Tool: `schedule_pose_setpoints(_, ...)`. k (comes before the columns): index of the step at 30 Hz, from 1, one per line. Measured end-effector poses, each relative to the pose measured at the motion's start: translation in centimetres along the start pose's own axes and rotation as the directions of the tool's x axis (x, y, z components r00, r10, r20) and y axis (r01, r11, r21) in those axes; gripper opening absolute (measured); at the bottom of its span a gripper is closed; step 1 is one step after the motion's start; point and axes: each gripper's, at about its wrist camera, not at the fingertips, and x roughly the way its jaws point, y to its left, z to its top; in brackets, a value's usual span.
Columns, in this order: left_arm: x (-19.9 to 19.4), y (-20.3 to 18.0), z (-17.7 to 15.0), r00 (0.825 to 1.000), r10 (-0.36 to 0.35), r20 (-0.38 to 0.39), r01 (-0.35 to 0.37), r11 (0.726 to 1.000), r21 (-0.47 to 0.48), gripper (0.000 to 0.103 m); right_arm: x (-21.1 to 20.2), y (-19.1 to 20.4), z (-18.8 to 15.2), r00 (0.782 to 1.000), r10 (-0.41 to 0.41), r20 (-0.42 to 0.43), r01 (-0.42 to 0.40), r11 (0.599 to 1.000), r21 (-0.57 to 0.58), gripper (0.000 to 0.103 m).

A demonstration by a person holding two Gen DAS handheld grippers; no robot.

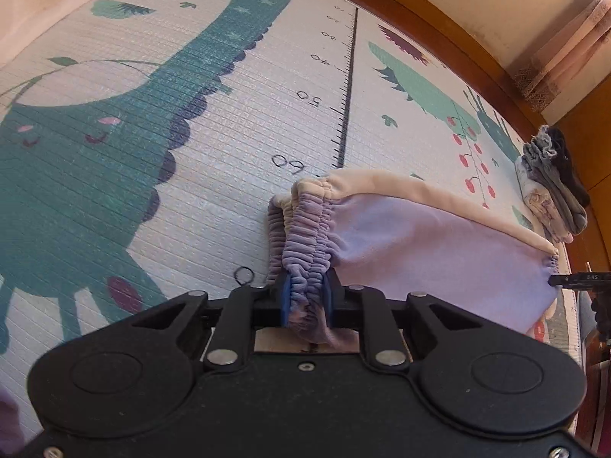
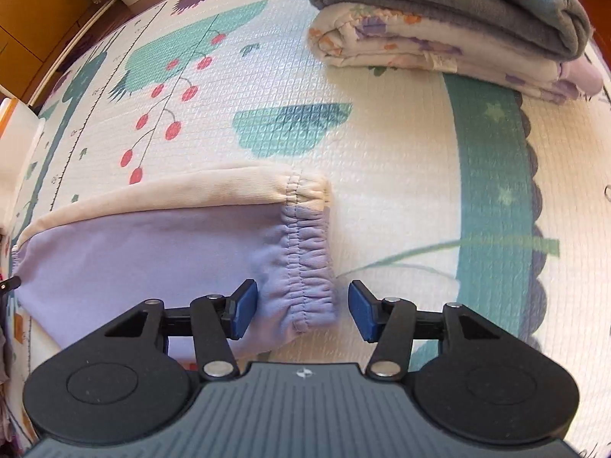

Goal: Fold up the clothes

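A lilac and cream pair of trousers (image 1: 431,244) lies folded lengthwise on the printed play mat (image 1: 214,175). In the left wrist view my left gripper (image 1: 307,297) is shut on the gathered elastic waistband (image 1: 305,236), bunched between the blue pads. In the right wrist view the same trousers (image 2: 152,244) end in a ruched cuff (image 2: 305,263). My right gripper (image 2: 303,315) stands open, its blue pads (image 2: 244,309) either side of the cuff's lower corner. The right gripper's tip (image 1: 573,279) shows at the trousers' far end.
A stack of folded clothes (image 2: 450,26), grey on top of a floral piece, sits on the mat beyond the cuff; the same stack (image 1: 550,194) lies at the mat's right edge. Wooden floor (image 1: 439,11) borders the mat. A small black hair tie (image 1: 244,275) lies near the waistband.
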Motion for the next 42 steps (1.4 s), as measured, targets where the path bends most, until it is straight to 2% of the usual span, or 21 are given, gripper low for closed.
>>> schedule_pose_setpoints(2,-0.4,1.0,0.5,1.000,0.018,0.009,-0.018,1.000,-0.010,0.026,-0.9,1.3,-1.7,0.999,0.032,0.023,-0.031,0.999,-0.020,0.054)
schedule_pose_setpoints(6,-2.7,0.7,-0.2,0.996,0.048,0.080,-0.046,0.999,-0.027,0.061,-2.2,4.1,-4.1,0.995,0.018,0.097,-0.002,0.986,-0.168,0.064)
schedule_pose_setpoints(8,-3.3,0.6,-1.1,0.995,0.044,0.085,-0.039,0.997,-0.064,0.061,-2.3,4.2,-4.5,0.989,0.021,0.147,0.005,0.984,-0.176,0.066)
schedule_pose_setpoints(11,-3.2,1.2,-2.4,0.997,0.014,0.080,0.000,0.985,-0.174,0.061,-1.7,2.5,-4.5,0.972,0.036,0.234,-0.020,0.997,-0.073,0.064)
schedule_pose_setpoints(15,-1.9,2.0,-3.5,0.997,-0.003,0.079,0.025,0.957,-0.289,0.061,-0.1,1.0,-3.8,0.959,0.037,0.282,-0.036,0.999,-0.008,0.052)
schedule_pose_setpoints(21,-1.3,2.5,-3.3,0.992,-0.038,0.116,0.072,0.950,-0.303,0.062,-1.2,0.1,-2.3,0.941,0.035,0.337,-0.030,0.999,-0.019,0.051)
schedule_pose_setpoints(24,-1.1,2.9,-3.4,0.988,-0.044,0.145,0.089,0.943,-0.319,0.061,0.1,0.2,-1.5,0.947,0.020,0.320,-0.003,0.999,-0.053,0.050)
schedule_pose_setpoints(25,-1.1,2.9,-3.4,0.988,-0.040,0.150,0.087,0.944,-0.319,0.061,0.9,0.3,-1.3,0.952,-0.010,0.306,0.031,0.998,-0.062,0.044)
schedule_pose_setpoints(26,-1.1,2.8,-3.5,0.987,-0.039,0.153,0.087,0.944,-0.317,0.061,1.3,0.1,-1.1,0.950,-0.013,0.312,0.033,0.998,-0.057,0.041)
schedule_pose_setpoints(33,-0.8,2.5,-3.5,0.983,-0.043,0.177,0.099,0.941,-0.324,0.058,1.8,1.4,0.1,0.955,0.016,0.295,0.011,0.996,-0.091,0.040)
schedule_pose_setpoints(36,-0.6,3.0,-3.4,0.980,-0.049,0.194,0.118,0.926,-0.358,0.053,2.2,1.6,0.0,0.961,-0.008,0.277,0.033,0.996,-0.088,0.039)
schedule_pose_setpoints(40,-0.5,3.5,-3.1,0.971,-0.070,0.230,0.159,0.904,-0.397,0.053,1.9,0.6,0.4,0.964,0.014,0.264,-0.019,1.000,0.016,0.036)
schedule_pose_setpoints(42,0.1,4.1,-3.1,0.968,-0.073,0.239,0.175,0.881,-0.439,0.051,1.9,0.4,0.4,0.966,0.022,0.259,-0.037,0.998,0.052,0.035)
